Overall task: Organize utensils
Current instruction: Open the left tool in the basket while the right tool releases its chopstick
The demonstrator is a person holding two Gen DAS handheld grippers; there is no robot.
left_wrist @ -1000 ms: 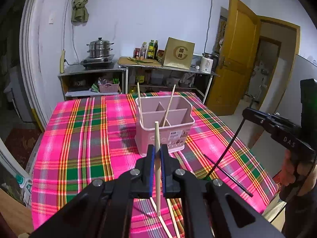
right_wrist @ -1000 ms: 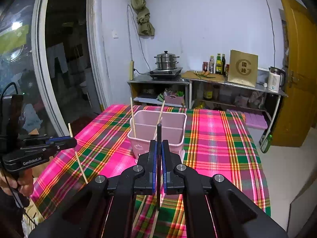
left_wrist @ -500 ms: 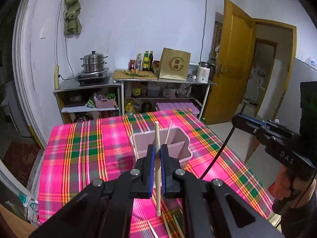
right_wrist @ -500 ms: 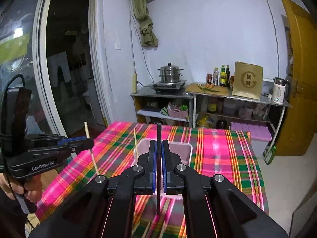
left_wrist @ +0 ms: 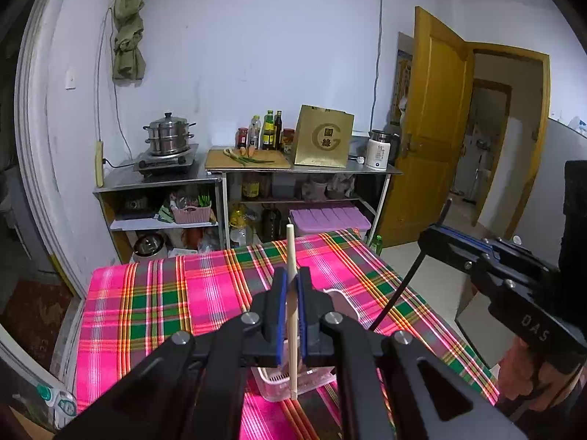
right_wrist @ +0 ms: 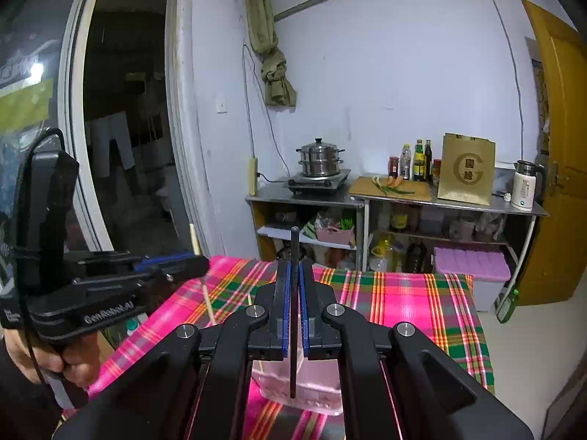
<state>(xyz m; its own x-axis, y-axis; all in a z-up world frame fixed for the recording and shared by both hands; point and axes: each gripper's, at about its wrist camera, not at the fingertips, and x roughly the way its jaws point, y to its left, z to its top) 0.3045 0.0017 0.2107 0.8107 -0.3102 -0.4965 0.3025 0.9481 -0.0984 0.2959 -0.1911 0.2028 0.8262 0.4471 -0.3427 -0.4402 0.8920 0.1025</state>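
both tongs loaded, carry step. left tongs (left_wrist: 290, 315) clamped on a pale wooden chopstick (left_wrist: 291, 330), held upright; right tongs (right_wrist: 292, 315) clamped on a black chopstick (right_wrist: 293, 330), also upright. pink utensil holder (right_wrist: 301, 381) sits on the bench (left_wrist: 165, 293) directly below both tips (which compartment lies under each tip i can't tell). next move, my read: line each tip over a free slot, lower, let go. risk: a tip catching a divider.
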